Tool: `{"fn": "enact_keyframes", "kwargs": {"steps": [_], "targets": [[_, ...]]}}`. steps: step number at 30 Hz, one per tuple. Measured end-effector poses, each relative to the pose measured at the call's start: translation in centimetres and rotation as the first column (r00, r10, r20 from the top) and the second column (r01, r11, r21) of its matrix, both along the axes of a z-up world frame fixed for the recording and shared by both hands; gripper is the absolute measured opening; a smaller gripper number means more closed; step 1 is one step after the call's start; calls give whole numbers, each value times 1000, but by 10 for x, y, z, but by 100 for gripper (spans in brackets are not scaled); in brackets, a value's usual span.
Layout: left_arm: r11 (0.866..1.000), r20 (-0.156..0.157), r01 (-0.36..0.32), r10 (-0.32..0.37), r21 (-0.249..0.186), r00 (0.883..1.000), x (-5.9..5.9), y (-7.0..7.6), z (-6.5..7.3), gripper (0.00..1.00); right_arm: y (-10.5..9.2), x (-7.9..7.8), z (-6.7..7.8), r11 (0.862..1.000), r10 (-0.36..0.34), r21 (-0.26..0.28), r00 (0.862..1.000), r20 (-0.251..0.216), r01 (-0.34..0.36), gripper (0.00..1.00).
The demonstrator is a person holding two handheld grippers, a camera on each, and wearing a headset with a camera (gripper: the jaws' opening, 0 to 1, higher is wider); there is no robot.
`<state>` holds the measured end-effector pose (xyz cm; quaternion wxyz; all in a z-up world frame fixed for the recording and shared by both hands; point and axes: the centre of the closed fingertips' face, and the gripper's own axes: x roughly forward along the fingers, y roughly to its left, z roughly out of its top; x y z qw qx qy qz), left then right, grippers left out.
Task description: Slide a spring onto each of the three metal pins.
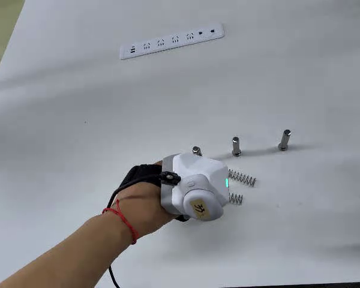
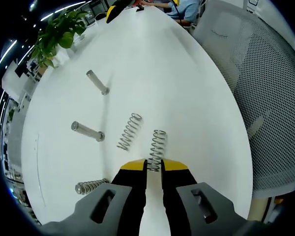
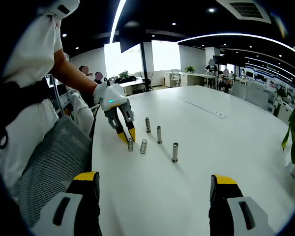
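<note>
The left gripper (image 2: 154, 164), jaws nearly shut, pinches the near end of a spring (image 2: 157, 142) lying on the bench (image 2: 201, 98); the right gripper (image 3: 155, 179) gapes empty. The person should grip lightly, then upend it over a bare pin (image 2: 87, 131)

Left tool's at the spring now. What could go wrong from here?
1. The left tool straddles only the near end of a spring; gripped there it may pivot or pop out.
2. The second loose spring lies close alongside and could get nudged and roll.
3. The nearest bare pin seems to stand loose on the table; a misaligned push might topple it.
</note>
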<state>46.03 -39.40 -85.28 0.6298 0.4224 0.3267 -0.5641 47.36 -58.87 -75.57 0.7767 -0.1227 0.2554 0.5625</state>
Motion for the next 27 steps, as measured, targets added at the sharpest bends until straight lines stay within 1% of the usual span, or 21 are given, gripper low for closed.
{"fn": "enact_keyframes", "kwargs": {"steps": [2,7,9,19,21,23,24,27], "targets": [[1000,3,3,-3,0,1000,0,0,0,7,1,-1,0,1000,3,-1,1000,1,-3,93],[1000,0,-18,18,-10,1000,0,1,1,7,3,-1,1,1000,1,1,1000,2,-1,93],[1000,-6,-24,24,-18,1000,-2,0,2,7,4,-1,2,1000,2,1,1000,2,-2,93],[998,-20,-44,43,-49,999,-6,1,7,7,9,-1,4,1000,5,0,1000,8,-5,92],[997,-22,-51,50,-62,999,-7,0,9,7,10,-2,5,1000,6,-1,1000,8,-6,92],[994,-31,-72,69,-85,997,-8,-1,13,7,12,-2,8,1000,10,1,1000,10,-10,92],[991,-35,-85,82,-101,996,-8,-2,16,7,13,-3,10,1000,11,1,1000,13,-11,92],[985,-35,-105,101,-136,994,-9,-4,24,7,16,-2,17,1000,16,6,1000,21,-16,92]]}}
